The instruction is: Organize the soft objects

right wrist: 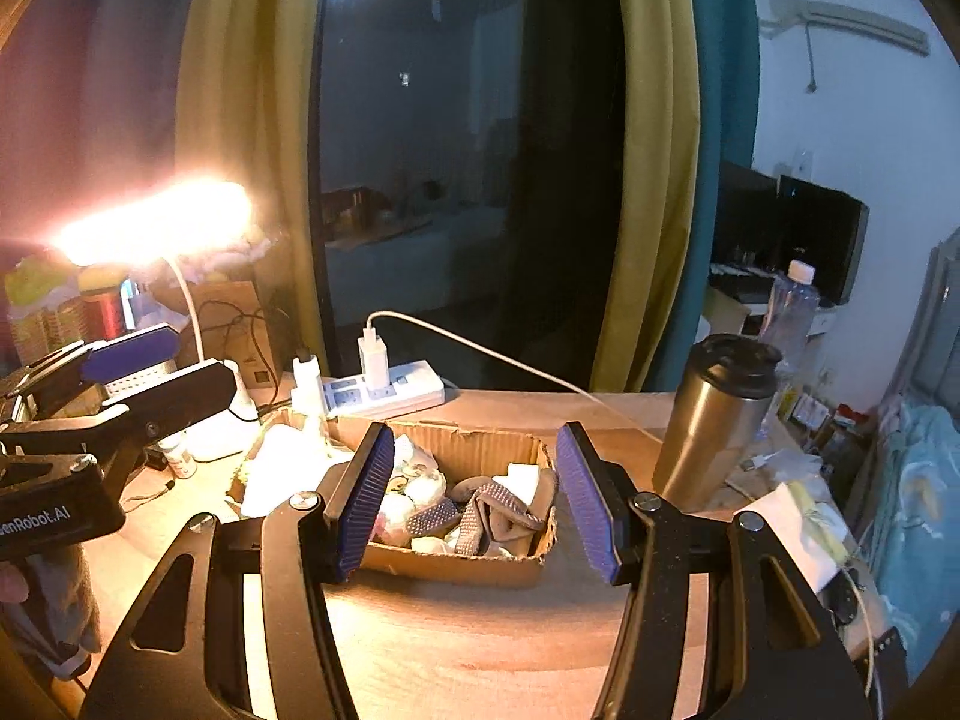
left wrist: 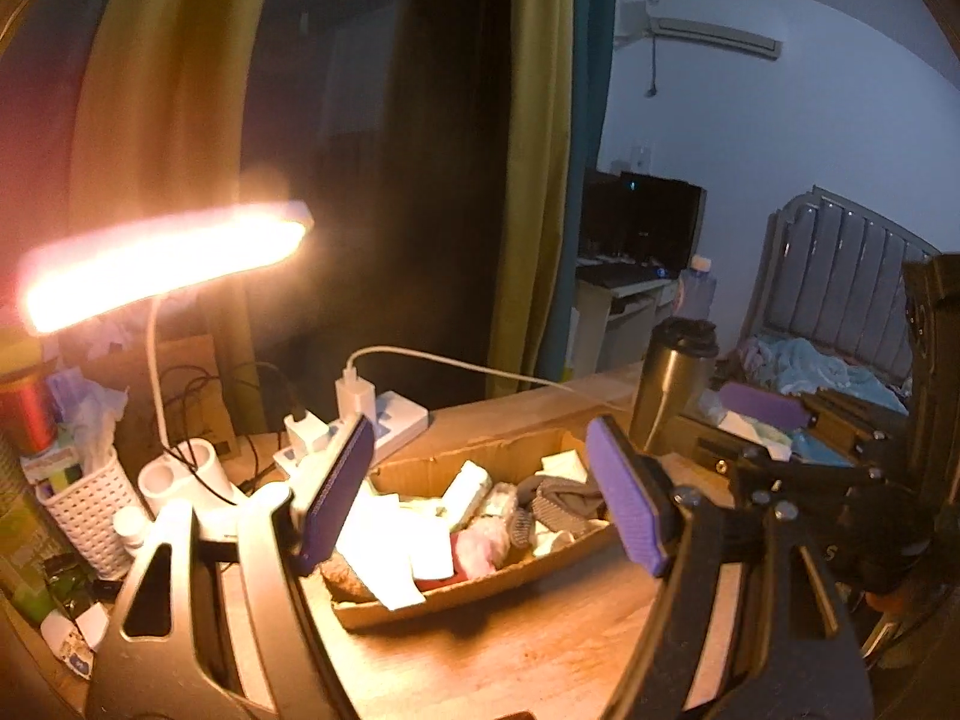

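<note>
A shallow cardboard box (left wrist: 480, 585) (right wrist: 468, 450) lies on the wooden desk. It holds several soft things: grey socks (left wrist: 558, 501) (right wrist: 492, 516), a pink bundle (left wrist: 480, 543), white cloths and small packets (right wrist: 414, 480). My left gripper (left wrist: 480, 498) is open and empty, held above the box's near side. It also shows in the right wrist view (right wrist: 129, 360), at the left. My right gripper (right wrist: 474, 498) is open and empty, its pads straddling the box from the front. It shows in the left wrist view (left wrist: 762, 414), at the right.
A lit desk lamp (left wrist: 162, 258) (right wrist: 156, 222) glares at the left. A power strip with chargers (right wrist: 384, 387), a white basket (left wrist: 90, 510) and small bottles crowd the back left. A steel tumbler (right wrist: 714, 420) (left wrist: 675, 384) and a water bottle (right wrist: 792, 306) stand right.
</note>
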`<state>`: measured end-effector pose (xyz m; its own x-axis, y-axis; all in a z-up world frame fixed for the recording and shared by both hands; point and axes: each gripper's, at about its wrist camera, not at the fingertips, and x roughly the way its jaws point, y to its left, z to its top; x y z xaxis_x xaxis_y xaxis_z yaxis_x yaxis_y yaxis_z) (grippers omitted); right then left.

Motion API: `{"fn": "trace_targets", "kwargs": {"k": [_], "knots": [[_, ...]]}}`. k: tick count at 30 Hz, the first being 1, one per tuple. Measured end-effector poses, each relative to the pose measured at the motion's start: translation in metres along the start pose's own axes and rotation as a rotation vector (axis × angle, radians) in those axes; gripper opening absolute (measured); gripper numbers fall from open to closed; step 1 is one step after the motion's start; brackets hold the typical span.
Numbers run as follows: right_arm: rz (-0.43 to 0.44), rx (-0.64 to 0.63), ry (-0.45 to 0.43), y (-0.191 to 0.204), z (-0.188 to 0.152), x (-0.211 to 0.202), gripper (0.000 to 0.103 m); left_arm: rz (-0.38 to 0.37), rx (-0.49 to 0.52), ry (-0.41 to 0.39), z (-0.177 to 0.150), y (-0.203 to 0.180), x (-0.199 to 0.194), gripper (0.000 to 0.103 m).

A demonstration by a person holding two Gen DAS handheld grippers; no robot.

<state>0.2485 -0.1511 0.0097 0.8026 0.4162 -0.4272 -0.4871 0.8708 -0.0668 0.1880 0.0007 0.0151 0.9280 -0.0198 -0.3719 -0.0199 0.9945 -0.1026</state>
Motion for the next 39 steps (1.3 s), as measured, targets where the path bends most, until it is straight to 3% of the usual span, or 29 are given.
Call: {"fn": "trace_targets", "kwargs": {"k": [19, 20, 22, 27, 33, 39], "knots": [[-0.049, -0.007, -0.095, 0.016, -0.009, -0.092, 0.06, 0.008, 0.014, -0.084, -0.009, -0.016, -0.088, 0.076], [-0.053, -0.007, -0.098, 0.016, -0.01, -0.095, 0.06, 0.012, 0.017, -0.087, -0.01, -0.018, -0.091, 0.078], [-0.06, -0.005, -0.107, 0.017, -0.013, -0.104, 0.06, 0.019, 0.022, -0.105, -0.012, -0.022, -0.1, 0.1], [-0.084, 0.0, -0.133, 0.017, -0.021, -0.128, 0.06, 0.016, 0.014, -0.139, -0.018, -0.029, -0.121, 0.1], [-0.125, 0.037, -0.168, 0.013, -0.035, -0.157, 0.084, 0.045, 0.026, -0.141, -0.027, -0.034, -0.136, 0.1], [-0.171, 0.053, -0.183, 0.008, -0.042, -0.172, 0.086, 0.088, 0.026, -0.155, -0.031, -0.03, -0.146, 0.1]]}}
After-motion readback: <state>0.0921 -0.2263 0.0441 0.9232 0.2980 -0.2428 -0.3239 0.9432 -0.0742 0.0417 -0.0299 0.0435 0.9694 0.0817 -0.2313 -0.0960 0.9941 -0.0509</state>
